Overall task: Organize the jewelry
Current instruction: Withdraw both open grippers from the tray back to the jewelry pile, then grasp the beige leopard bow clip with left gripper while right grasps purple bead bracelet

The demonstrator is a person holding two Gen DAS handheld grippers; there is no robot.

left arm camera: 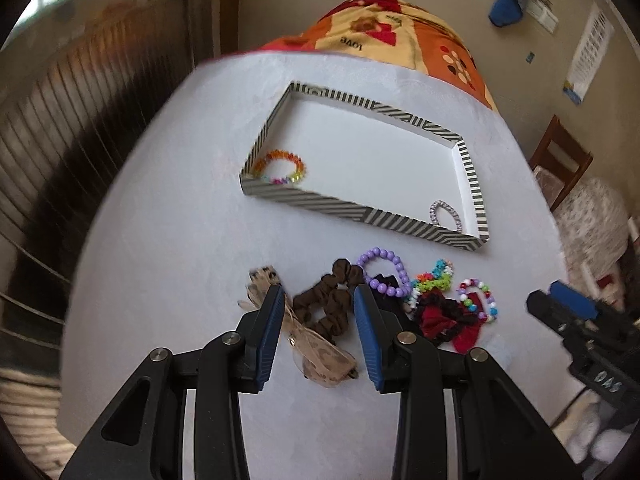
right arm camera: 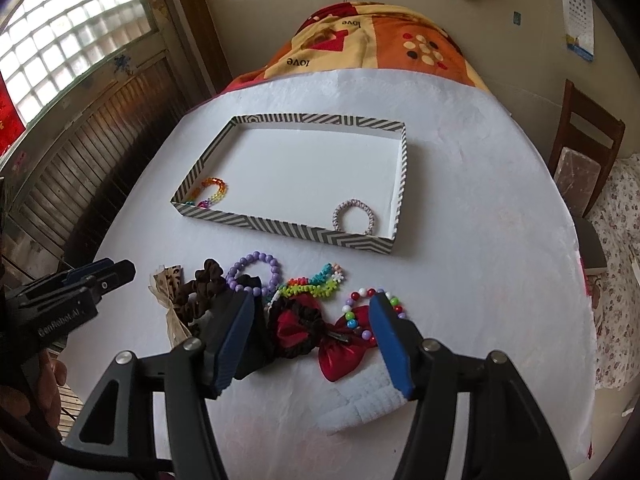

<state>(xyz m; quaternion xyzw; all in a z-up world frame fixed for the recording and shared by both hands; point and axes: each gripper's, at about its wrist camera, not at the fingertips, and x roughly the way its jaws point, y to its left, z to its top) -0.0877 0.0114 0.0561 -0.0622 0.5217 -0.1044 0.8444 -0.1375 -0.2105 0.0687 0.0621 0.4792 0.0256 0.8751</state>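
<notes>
A striped shallow box (left arm camera: 344, 208) (right arm camera: 288, 230) holds an orange bead bracelet (left arm camera: 280, 166) (right arm camera: 212, 192) and a silver rhinestone bracelet (left arm camera: 444, 212) (right arm camera: 354, 216). In front lie a beige leopard bow (left arm camera: 308, 344) (right arm camera: 170, 284), brown scrunchie (left arm camera: 328, 300) (right arm camera: 202, 286), purple bead bracelet (left arm camera: 386, 272) (right arm camera: 256, 270), neon bracelet (left arm camera: 434, 278) (right arm camera: 316, 284), multicolour bead bracelet (left arm camera: 480, 300) (right arm camera: 360, 312) and red bow (left arm camera: 440, 318) (right arm camera: 312, 334). My left gripper (left arm camera: 316, 300) (right arm camera: 104, 272) is open above the scrunchie. My right gripper (right arm camera: 312, 304) (left arm camera: 560, 296) is open above the red bow.
A white knitted piece (right arm camera: 368, 400) lies under the right gripper. The white table cover (right arm camera: 460, 240) ends at an orange patterned blanket (right arm camera: 380, 40) at the far side. A wooden chair (right arm camera: 584, 152) stands to the right.
</notes>
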